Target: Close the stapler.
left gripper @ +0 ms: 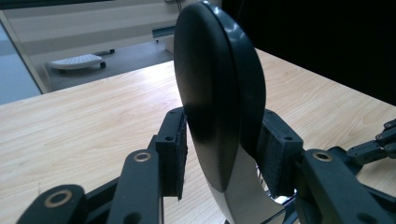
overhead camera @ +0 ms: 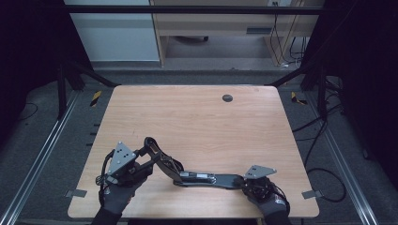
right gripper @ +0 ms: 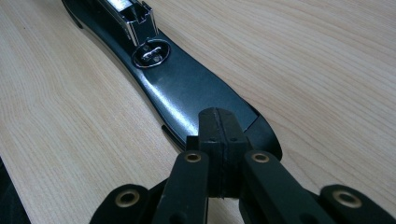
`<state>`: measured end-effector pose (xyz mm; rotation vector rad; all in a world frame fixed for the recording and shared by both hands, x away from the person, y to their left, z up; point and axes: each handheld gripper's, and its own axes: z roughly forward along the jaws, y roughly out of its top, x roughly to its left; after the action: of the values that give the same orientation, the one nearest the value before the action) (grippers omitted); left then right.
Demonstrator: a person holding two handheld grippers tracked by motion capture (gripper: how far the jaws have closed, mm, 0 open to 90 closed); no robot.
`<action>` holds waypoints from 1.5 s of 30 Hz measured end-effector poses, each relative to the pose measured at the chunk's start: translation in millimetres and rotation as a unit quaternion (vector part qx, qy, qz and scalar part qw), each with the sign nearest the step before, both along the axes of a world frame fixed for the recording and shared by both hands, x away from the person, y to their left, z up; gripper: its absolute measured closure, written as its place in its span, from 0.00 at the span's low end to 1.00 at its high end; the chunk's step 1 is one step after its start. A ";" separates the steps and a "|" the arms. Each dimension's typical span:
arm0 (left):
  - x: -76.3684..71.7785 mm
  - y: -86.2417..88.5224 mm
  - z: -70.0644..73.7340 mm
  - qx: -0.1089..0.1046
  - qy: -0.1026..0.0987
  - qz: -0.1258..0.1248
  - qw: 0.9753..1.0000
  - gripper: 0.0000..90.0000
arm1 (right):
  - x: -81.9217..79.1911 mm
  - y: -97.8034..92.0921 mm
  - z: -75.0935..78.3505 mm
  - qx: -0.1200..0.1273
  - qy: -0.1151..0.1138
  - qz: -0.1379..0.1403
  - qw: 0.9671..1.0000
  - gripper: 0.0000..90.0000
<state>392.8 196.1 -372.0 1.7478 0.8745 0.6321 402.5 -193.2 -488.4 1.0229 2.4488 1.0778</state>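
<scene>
A black stapler (overhead camera: 202, 178) lies swung open on the wooden table (overhead camera: 197, 117) near its front edge. Its flat base (right gripper: 187, 88) rests on the wood, with the metal anvil (right gripper: 150, 53) and the staple magazine (right gripper: 133, 14) showing. The top arm (left gripper: 215, 93) stands raised at an angle. My left gripper (overhead camera: 146, 151) is shut on that arm, one pad on each side (left gripper: 273, 149). My right gripper (right gripper: 219, 140) is shut with nothing between its pads, its tips resting on the base's rounded end; in the high view it sits at the front right (overhead camera: 244, 180).
A dark round grommet (overhead camera: 227, 98) sits in the table's far right part. Metal frame rails (overhead camera: 42, 150) run along both sides. Cables (overhead camera: 319, 136) lie on the floor at the right, and a desk (overhead camera: 216, 23) stands behind the table.
</scene>
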 end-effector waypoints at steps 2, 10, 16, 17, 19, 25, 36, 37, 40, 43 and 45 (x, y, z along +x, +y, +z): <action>-0.1 -3.2 1.3 0.004 -0.002 -0.003 1.000 0.63 | -0.1 0.1 0.0 0.000 0.000 0.000 1.000 1.00; -0.7 -15.8 5.2 0.017 -0.009 -0.010 1.000 0.64 | 0.0 0.1 -0.2 0.000 -0.001 0.001 1.000 1.00; -1.1 -24.1 7.4 0.030 -0.014 -0.015 0.999 0.64 | 0.0 0.1 -0.2 0.001 -0.001 0.001 1.000 1.00; -1.4 -25.8 7.8 0.031 -0.014 -0.016 0.999 0.64 | 0.0 0.1 -0.2 0.001 -0.001 0.001 1.000 1.00; -1.6 -29.1 8.3 0.035 -0.016 -0.017 0.999 0.64 | 0.0 -0.1 0.0 0.000 0.000 0.001 1.000 1.00; -2.0 -36.5 9.5 0.046 -0.022 -0.019 0.999 0.64 | 0.0 0.0 0.0 0.000 0.000 0.000 1.000 1.00; -3.4 -49.1 11.3 0.070 -0.034 -0.022 0.997 0.64 | 0.0 -0.1 0.0 0.000 0.000 0.000 1.000 1.00; -3.4 -50.0 11.2 0.072 -0.035 -0.022 0.997 0.64 | 0.0 -0.1 0.0 0.000 0.000 0.000 1.000 1.00; -3.5 -52.5 11.0 0.073 -0.038 -0.023 0.996 0.64 | 0.0 -0.1 -0.1 0.000 0.000 0.001 1.000 1.00; -3.5 -54.7 11.2 0.077 -0.039 -0.023 0.996 0.64 | 0.0 0.0 -0.2 0.001 -0.001 0.001 1.000 1.00; -3.6 -56.3 11.3 0.079 -0.039 -0.023 0.996 0.64 | 0.0 0.0 -0.2 0.001 -0.001 0.001 1.000 1.00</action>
<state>389.3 139.7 -360.7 1.8663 0.7446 0.7524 402.5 -193.2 -488.6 1.0189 2.4481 1.0808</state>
